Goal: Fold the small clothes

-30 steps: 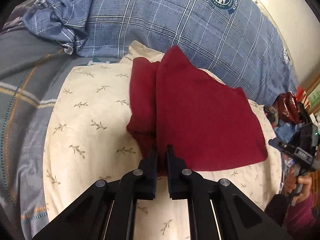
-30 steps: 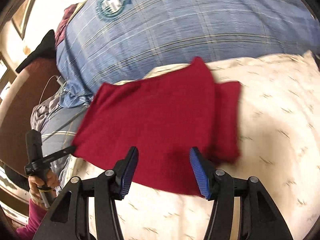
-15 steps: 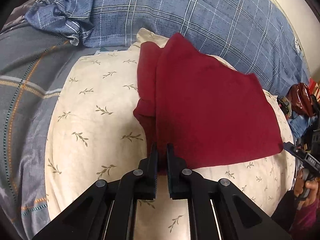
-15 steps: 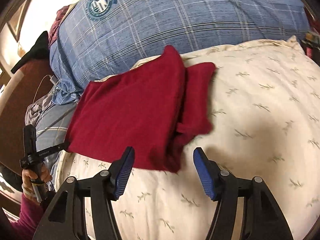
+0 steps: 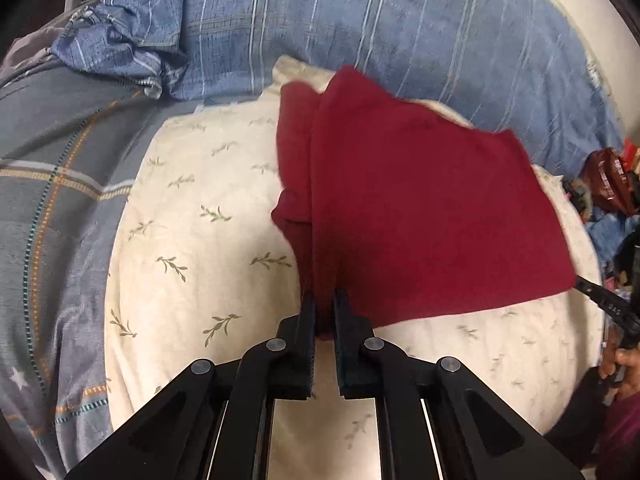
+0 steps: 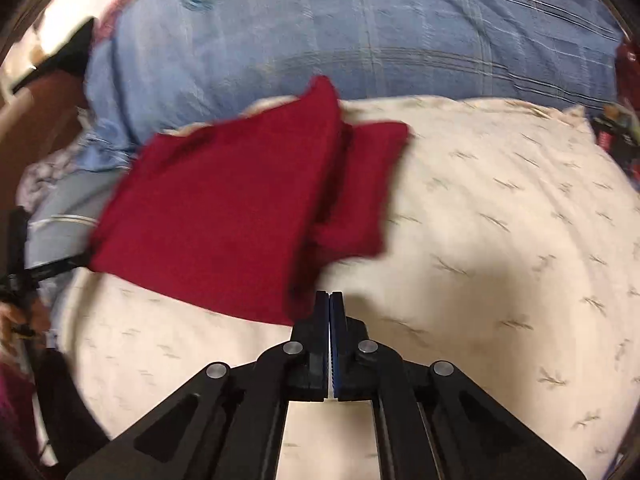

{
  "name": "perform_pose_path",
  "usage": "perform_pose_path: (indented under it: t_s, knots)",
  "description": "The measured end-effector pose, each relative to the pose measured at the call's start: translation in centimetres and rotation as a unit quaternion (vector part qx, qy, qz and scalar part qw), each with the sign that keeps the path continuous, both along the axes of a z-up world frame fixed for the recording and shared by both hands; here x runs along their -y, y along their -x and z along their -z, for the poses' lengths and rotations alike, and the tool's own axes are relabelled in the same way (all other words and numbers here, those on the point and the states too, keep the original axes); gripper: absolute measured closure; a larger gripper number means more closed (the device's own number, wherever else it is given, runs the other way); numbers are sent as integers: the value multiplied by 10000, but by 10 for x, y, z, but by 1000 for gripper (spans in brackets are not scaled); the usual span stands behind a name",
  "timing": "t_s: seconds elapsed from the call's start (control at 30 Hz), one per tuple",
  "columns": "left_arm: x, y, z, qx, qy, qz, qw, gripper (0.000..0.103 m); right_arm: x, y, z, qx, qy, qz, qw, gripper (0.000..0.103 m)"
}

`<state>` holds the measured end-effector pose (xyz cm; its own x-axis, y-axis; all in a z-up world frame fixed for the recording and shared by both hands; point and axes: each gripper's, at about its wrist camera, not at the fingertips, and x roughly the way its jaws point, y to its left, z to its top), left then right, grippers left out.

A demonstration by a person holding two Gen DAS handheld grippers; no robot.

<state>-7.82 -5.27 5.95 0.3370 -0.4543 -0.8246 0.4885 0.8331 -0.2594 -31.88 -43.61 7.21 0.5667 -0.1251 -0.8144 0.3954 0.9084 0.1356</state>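
Both claws (image 5: 324,300) (image 6: 329,300) pinch soft red knit garment (image 5: 420,216) corners.

dark red cloth (image 5: 420,216), cream leaf-print pillow (image 5: 192,240)

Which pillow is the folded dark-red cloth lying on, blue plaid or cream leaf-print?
The cream leaf-print pillow, with small sprig pattern; the dark-red folded cloth rests on it. The blue plaid pillow with the round emblem lies behind.
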Motion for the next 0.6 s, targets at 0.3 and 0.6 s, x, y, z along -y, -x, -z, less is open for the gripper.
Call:
perform_pose_path:
  t_s: [0.3,0.6]
  knots:
    - [8,-15,-37,542,72,-600,9967,59,6,-22,-41,856,-207,154,9960,47]
    - [66,-79,-22,769,-269,-1182,9896,56,7,-160,-16,562,-357,1,9978,48]
